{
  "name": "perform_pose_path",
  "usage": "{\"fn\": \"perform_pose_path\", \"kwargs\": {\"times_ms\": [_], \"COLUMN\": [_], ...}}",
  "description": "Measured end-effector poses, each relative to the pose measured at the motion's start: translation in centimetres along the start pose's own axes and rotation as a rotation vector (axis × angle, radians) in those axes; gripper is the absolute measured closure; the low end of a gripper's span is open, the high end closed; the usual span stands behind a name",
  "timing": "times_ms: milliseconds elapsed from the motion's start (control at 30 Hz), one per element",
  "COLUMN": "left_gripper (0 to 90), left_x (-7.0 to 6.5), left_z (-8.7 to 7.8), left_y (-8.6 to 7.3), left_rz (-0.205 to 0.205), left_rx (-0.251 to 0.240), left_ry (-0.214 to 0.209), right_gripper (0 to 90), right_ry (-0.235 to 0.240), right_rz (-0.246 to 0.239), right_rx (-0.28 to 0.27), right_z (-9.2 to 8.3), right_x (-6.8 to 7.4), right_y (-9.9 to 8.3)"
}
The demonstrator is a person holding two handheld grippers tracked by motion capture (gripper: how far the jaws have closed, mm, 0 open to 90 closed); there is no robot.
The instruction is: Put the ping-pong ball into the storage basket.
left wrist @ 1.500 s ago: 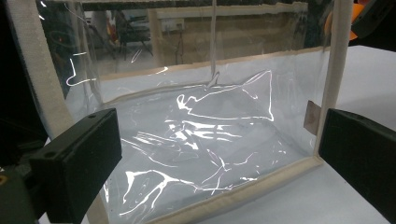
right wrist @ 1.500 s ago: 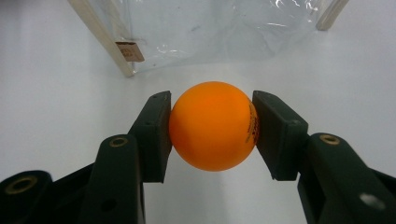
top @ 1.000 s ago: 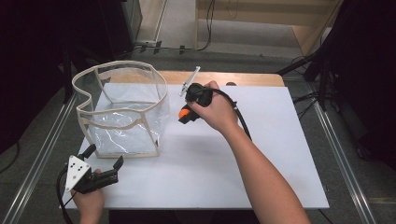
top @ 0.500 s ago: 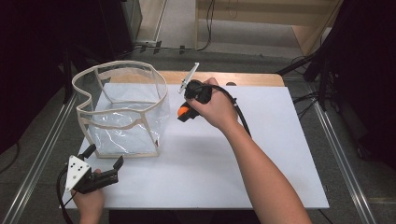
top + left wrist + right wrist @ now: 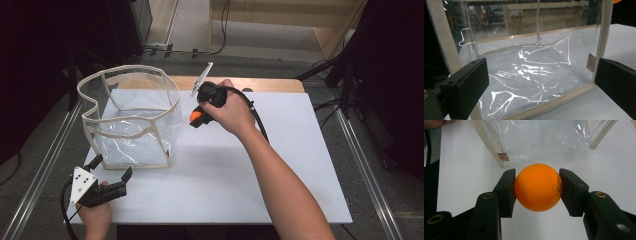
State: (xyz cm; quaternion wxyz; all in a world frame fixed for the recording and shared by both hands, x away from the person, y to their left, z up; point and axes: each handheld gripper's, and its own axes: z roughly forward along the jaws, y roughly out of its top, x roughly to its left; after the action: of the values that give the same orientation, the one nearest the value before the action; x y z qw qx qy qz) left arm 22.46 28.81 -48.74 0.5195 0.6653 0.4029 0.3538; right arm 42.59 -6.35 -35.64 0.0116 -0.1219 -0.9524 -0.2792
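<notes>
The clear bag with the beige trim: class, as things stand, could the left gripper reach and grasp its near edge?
Probably yes. The left gripper sits just in front of the clear bag with its jaws open, and in its own view the bag's near wall stands directly ahead with nothing between.

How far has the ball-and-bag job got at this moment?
Done: the right gripper is shut on the orange ball, lifted off the white table. In hand: it holds the ball beside the clear bag, outside its rim. Left: getting the ball into the bag, which looks empty. The left gripper sits open at the bag's near side, gripping nothing.
</notes>
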Motion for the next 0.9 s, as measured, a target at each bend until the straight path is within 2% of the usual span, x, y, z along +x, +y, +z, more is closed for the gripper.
{"fn": "perform_pose_path", "kwargs": {"times_ms": [900], "left_gripper": [0.1], "left_x": [0.0], "left_z": [0.0], "left_y": [0.0], "left_rz": [0.000], "left_rx": [0.000], "left_ry": [0.000], "right_gripper": [47.7], "right_ry": [0.002], "right_rz": [-0.021], "right_rx": [0.006], "right_z": [-1.9], "right_x": [0.1], "right_y": [1.5]}}
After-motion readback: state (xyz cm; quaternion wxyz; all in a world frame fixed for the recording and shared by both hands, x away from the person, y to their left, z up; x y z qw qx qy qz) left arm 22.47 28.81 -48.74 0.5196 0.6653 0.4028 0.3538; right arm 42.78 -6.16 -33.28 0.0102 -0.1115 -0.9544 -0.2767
